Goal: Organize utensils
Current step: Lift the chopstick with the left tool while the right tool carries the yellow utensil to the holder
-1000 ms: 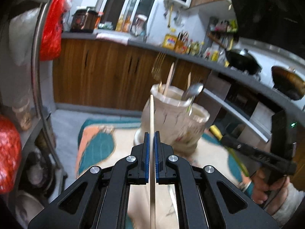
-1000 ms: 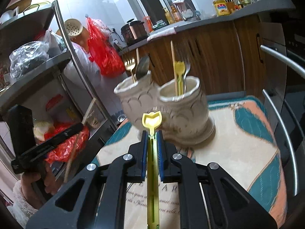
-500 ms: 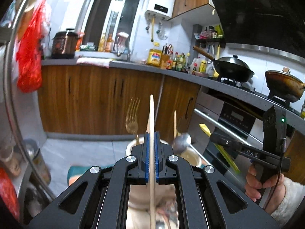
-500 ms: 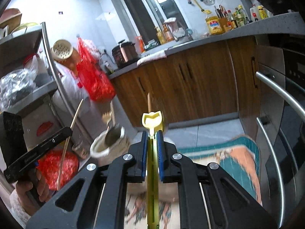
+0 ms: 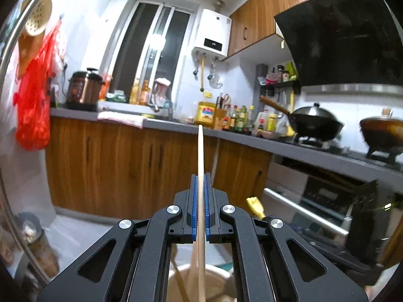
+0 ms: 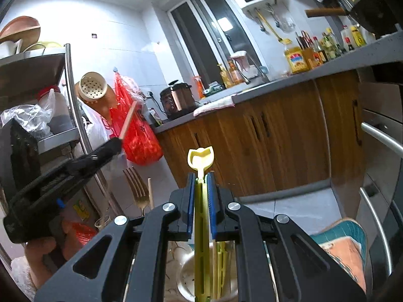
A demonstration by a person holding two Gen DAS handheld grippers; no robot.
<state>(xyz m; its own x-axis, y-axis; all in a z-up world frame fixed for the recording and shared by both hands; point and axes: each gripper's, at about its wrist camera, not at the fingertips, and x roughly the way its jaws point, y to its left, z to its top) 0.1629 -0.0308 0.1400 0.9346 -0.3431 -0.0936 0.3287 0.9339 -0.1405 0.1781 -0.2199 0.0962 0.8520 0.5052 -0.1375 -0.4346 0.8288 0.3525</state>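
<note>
Now both tools are carrying utensils above the ceramic holder — the left tool is pinching a wooden chopstick, the right tool a yellow plastic utensil. Next, each needs lowering, tip down, into a compartment.

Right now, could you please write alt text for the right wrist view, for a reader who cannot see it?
The right gripper is shut on a yellow plastic utensil above a white ceramic holder. At left, the left gripper holds a wooden chopstick, with a gold fork below it. Behind are wooden cabinets and a cluttered counter.
</note>
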